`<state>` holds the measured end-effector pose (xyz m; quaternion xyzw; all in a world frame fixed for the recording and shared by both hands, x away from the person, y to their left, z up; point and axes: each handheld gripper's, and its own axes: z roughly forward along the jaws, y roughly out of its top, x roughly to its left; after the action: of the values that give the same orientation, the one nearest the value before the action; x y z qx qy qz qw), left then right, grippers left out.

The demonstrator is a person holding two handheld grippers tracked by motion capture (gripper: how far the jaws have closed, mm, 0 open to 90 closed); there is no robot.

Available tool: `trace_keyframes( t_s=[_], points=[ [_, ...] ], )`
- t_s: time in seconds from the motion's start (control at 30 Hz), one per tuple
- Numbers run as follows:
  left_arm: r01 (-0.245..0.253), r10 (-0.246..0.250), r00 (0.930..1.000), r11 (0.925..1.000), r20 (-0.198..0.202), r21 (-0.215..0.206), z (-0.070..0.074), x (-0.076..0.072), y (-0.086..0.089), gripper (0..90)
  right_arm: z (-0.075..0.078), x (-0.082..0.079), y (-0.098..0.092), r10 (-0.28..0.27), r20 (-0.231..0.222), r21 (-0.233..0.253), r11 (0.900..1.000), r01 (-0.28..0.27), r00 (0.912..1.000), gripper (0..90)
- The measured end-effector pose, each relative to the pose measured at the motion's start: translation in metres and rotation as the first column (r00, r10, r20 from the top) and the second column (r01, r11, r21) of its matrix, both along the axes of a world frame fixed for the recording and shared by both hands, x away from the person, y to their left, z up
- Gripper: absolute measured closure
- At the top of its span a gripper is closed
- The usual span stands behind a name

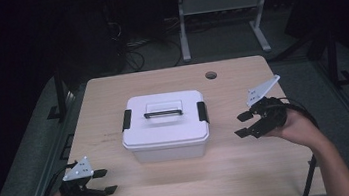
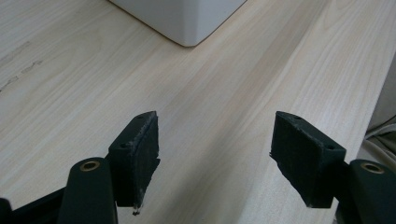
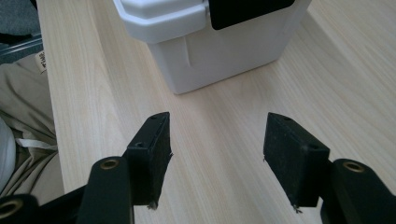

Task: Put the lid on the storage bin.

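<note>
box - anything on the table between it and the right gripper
Nothing visible. Bare table lies between the open right gripper and the white box; the right gripper view shows only wood ahead of the jaws up to the box.

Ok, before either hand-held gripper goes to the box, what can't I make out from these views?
- Inside of the box: hidden by its shut lid in the high view.
- Box top and handle: cut off by the top edge in the left gripper view, where one lower corner shows.
- Right latch: its upper part cut off by the top edge in the right gripper view.
- Whether the latches are locked: too small in the high view.
</note>
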<state>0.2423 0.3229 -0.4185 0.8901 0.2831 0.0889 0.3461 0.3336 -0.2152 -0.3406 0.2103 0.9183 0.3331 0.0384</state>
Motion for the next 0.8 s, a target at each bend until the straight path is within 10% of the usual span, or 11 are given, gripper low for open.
trace_keyframes(
  t_s=[0.8],
  points=[
    [-0.004,0.004,1.0,1.0,-0.001,-0.003,0.0,0.0,0.0,31.9,-0.025,-0.009,-0.008,-0.018,-0.021,0.018,1.0,0.018,0.9996,37.3]
  ],
)
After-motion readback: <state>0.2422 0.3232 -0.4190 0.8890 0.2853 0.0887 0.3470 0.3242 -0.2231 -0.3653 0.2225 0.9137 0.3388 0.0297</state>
